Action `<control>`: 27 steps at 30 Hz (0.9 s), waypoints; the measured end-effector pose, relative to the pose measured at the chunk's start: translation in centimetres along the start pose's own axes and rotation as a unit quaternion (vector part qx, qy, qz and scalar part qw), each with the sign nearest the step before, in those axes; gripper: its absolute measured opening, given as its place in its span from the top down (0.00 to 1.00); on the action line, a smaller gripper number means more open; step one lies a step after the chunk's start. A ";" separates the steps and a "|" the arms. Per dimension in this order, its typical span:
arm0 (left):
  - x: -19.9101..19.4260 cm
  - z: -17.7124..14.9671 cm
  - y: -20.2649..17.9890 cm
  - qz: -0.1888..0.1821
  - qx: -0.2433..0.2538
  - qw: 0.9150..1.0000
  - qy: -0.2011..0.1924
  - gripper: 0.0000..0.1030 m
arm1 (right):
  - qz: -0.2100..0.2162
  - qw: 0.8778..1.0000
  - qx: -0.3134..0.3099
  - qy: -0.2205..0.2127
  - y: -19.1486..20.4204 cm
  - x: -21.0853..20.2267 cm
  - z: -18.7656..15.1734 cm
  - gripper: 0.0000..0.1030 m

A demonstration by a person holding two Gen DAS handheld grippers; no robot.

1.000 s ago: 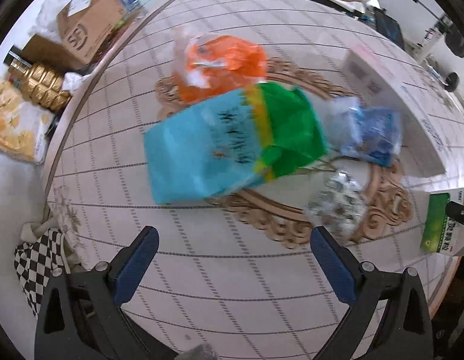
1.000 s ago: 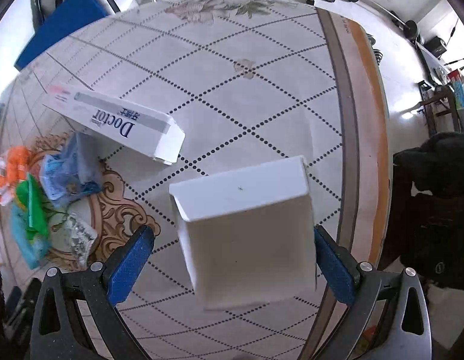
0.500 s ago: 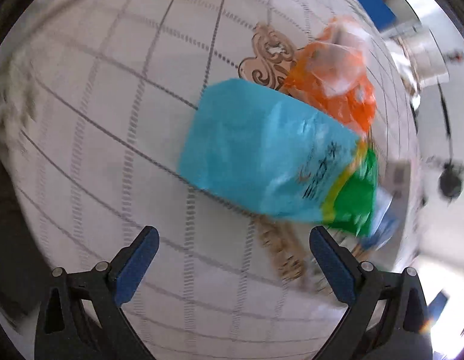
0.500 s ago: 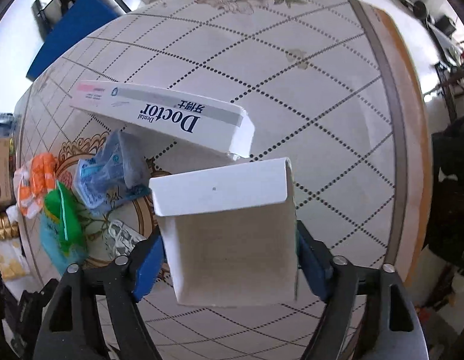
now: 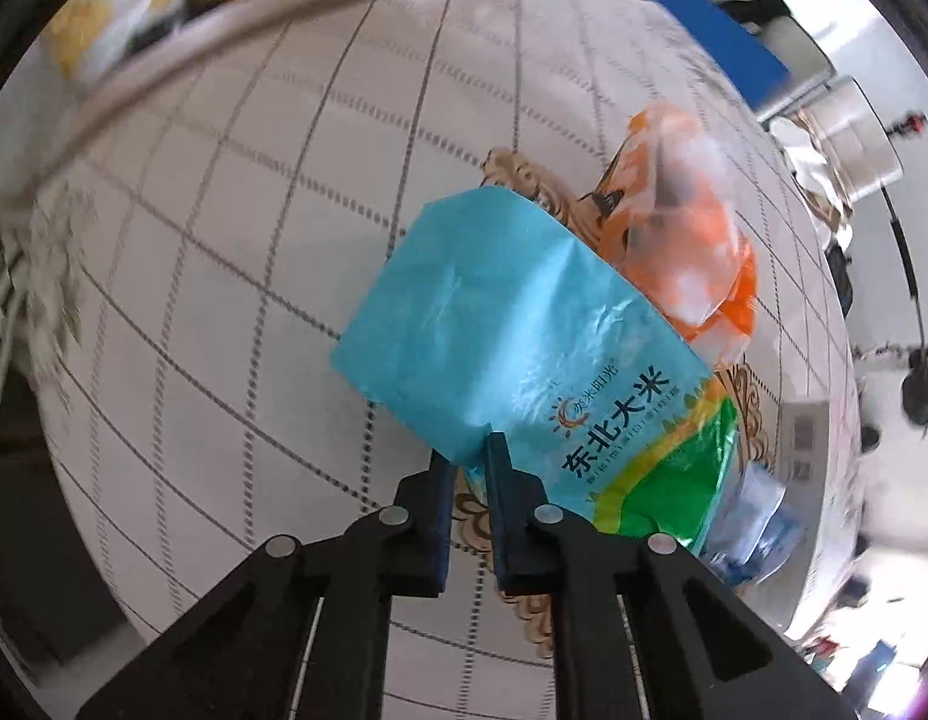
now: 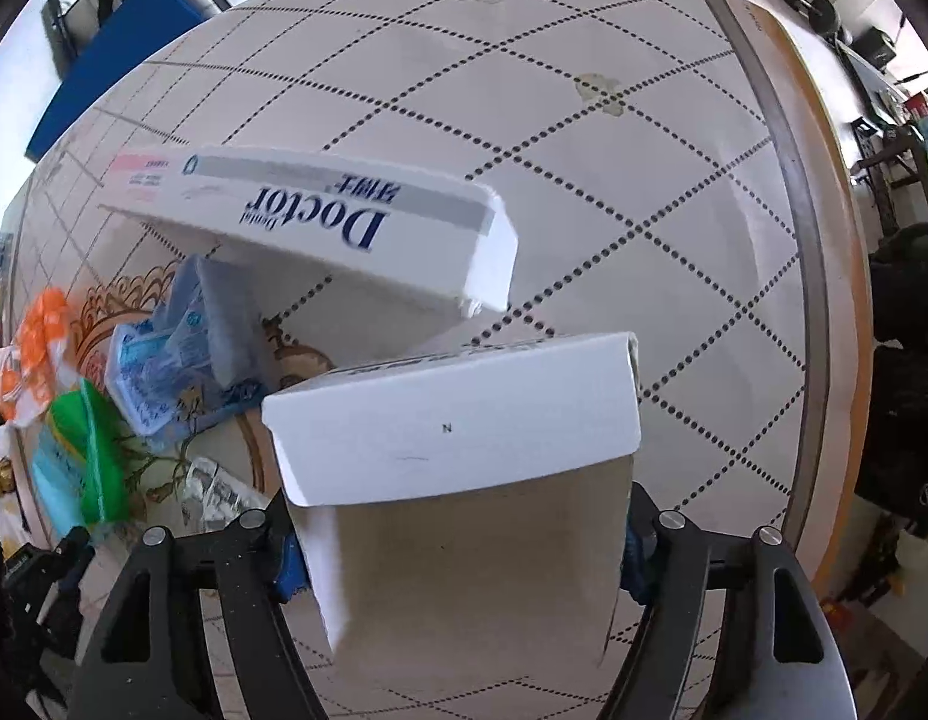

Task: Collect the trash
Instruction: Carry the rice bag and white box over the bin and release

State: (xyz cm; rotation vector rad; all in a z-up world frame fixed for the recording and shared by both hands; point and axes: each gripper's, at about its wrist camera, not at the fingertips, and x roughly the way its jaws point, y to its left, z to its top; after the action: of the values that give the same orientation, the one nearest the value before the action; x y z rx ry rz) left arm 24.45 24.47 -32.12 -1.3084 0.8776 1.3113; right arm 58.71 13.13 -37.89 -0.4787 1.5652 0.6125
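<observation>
My left gripper (image 5: 469,456) is shut on the near edge of a blue and green rice bag (image 5: 524,348) that lies on the round patterned table (image 5: 224,240). An orange and white plastic bag (image 5: 686,240) lies just behind it. My right gripper (image 6: 458,546) is shut on a white cardboard box (image 6: 458,480) and holds it above the table. The rice bag (image 6: 86,468) and the orange bag (image 6: 38,348) also show at the left of the right wrist view.
A long white "Doctor" box (image 6: 320,228) lies past the held box. A blue plastic wrapper (image 6: 176,354) and a crumpled foil wrapper (image 6: 218,492) lie between it and the rice bag. The blue wrapper (image 5: 752,516) also shows right of my left gripper. The table edge (image 6: 812,240) runs down the right.
My left gripper closed on the rice bag's edge after swinging round to it. My right gripper closed on the white box and moved it toward the "Doctor" box.
</observation>
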 end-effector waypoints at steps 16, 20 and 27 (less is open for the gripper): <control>-11.1 -2.9 0.7 0.051 0.176 0.972 -0.147 0.99 | 0.050 0.995 -0.072 -0.042 2.2 -4.7 -7.1 0.27; -13.2 -4.7 1.7 0.047 0.200 0.965 -0.161 0.99 | 0.061 0.993 -0.093 -0.048 3.6 -5.5 -10.4 0.27; -16.4 -9.5 5.9 0.026 0.252 0.952 -0.170 0.99 | 0.077 0.988 -0.112 -0.066 4.1 -8.2 -17.8 0.27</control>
State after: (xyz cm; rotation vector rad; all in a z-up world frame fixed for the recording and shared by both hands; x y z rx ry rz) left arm 18.59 11.33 -18.37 -0.6429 0.9267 1.2008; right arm 43.17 4.46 -28.76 -0.4769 1.4219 0.9280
